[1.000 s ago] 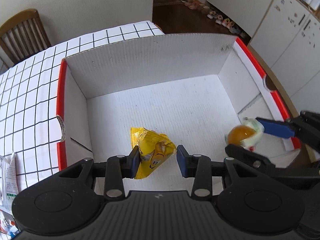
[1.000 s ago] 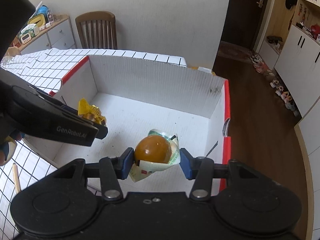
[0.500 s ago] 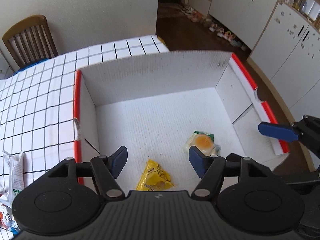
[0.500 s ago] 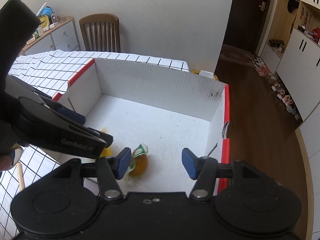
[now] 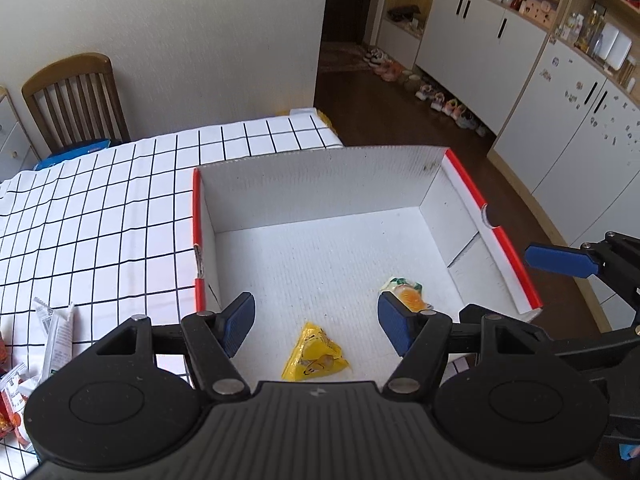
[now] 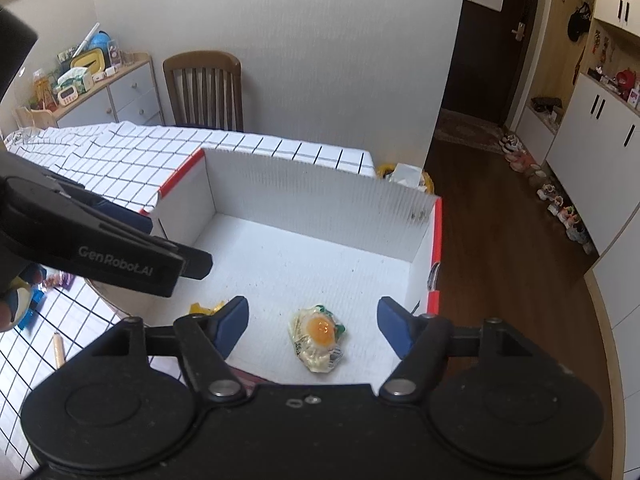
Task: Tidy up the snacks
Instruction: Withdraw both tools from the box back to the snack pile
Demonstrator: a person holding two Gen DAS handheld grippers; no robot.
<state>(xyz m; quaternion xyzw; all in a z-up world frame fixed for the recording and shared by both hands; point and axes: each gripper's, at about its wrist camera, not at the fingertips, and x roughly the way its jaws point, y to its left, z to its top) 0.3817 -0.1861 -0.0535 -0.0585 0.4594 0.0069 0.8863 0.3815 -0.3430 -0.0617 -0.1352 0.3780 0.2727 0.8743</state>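
Two hand-held grippers hover over an open white box (image 5: pixel 328 196) with red rims, which sits at the corner of a table covered in a black-grid white cloth (image 5: pixel 100 208). The left gripper (image 5: pixel 316 326) has its jaws apart and holds nothing. The right gripper (image 6: pixel 312 320) is opening its jaws, also with nothing between them.

Two snacks lie on the box floor near its front wall: a yellow packet (image 5: pixel 314 360) and, to its right, a clear jelly cup (image 6: pixel 318 338) with an orange centre. They lie a little apart.

More snacks (image 5: pixel 48 332) wait on the cloth left of the box, beyond its left wall.

Likely risks: the two grippers work close together, so they could knock into each other when reaching away. A low sweep to the left could catch the box wall and shove the box, which sits near the table edge with bare floor (image 6: pixel 500 248) beyond. The jelly cup looks round and could roll if the box is bumped.

A wooden chair (image 6: pixel 204 88) stands behind the table, and shoes (image 5: pixel 436 100) line the floor by white cabinets (image 5: pixel 480 40).
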